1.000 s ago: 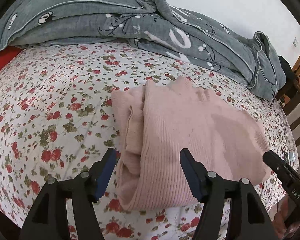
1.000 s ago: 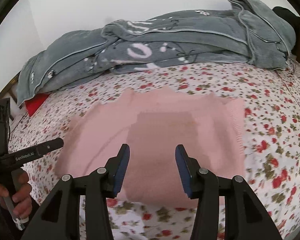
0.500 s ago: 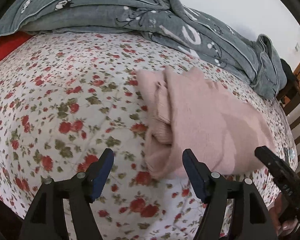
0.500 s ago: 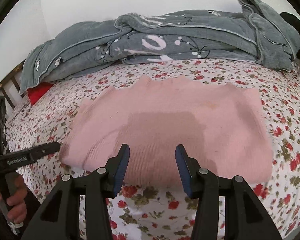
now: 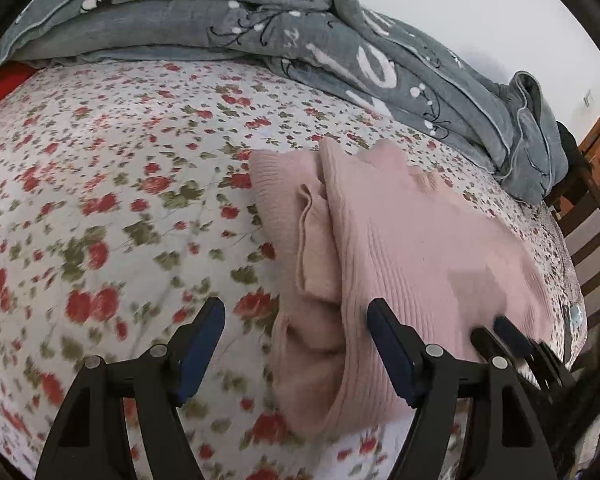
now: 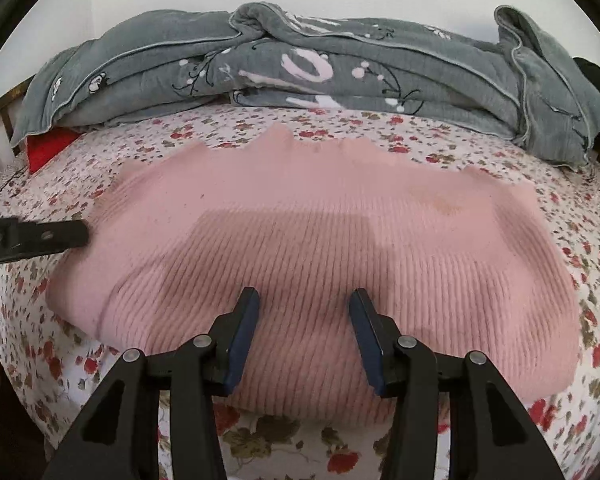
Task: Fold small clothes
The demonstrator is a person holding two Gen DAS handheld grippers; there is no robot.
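- The floral bedsheet [image 5: 100,208] lies bare to the left of the pink knit sweater [image 5: 412,248], right up to the rumpled grey blanket [image 5: 204,12] along the wall; a wooden chair [image 5: 592,236] stands at the bed's right side.
- The left gripper [image 5: 296,344] stands wide with its jaws opening; the sweater's folded left edge lies between the fingers, but the pads do not press it.
- The right gripper [image 6: 304,332] is partly open and hovers over the sweater's near middle; whether its tips touch the knit I cannot tell.
- The folded sweater lies flat mid-bed, its long axis running left to right across the right wrist view, its uneven edge toward the blanket.
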